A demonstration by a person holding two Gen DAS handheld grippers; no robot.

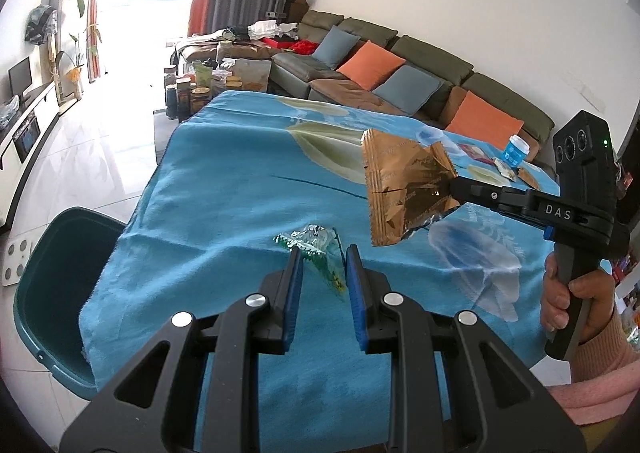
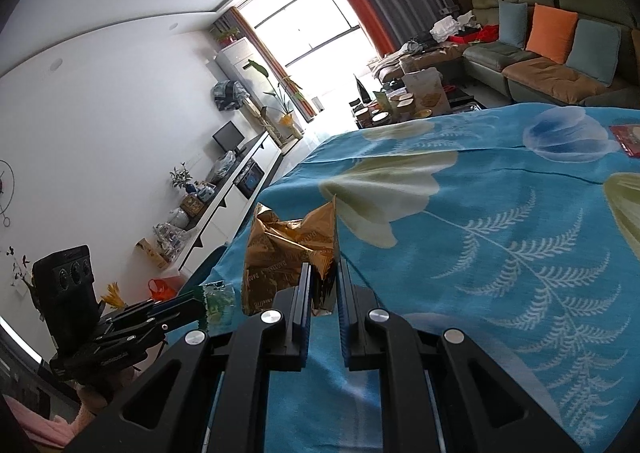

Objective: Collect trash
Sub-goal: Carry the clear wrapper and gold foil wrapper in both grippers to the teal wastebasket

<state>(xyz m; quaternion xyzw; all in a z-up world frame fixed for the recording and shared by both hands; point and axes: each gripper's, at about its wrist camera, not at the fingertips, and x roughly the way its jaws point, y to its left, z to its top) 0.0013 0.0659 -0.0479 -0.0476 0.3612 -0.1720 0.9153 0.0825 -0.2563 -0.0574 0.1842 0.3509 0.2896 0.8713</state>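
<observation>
My right gripper (image 2: 323,273) is shut on a crumpled gold foil wrapper (image 2: 288,253) and holds it above the blue flowered tablecloth (image 2: 480,245). The wrapper (image 1: 404,189) and right gripper (image 1: 452,187) also show in the left wrist view. My left gripper (image 1: 324,257) is open, its fingers on either side of a clear green-printed wrapper (image 1: 316,243) lying on the cloth (image 1: 224,181). It shows in the right wrist view (image 2: 200,303) beside that wrapper (image 2: 218,301). A dark teal bin (image 1: 52,289) stands on the floor at the table's left edge.
A small blue-and-white cup (image 1: 517,151), a red packet (image 1: 474,155) and more wrappers (image 1: 508,169) lie at the table's far right. A sofa with orange and blue cushions (image 1: 372,65) runs behind. Jars (image 1: 192,93) crowd a low table beyond.
</observation>
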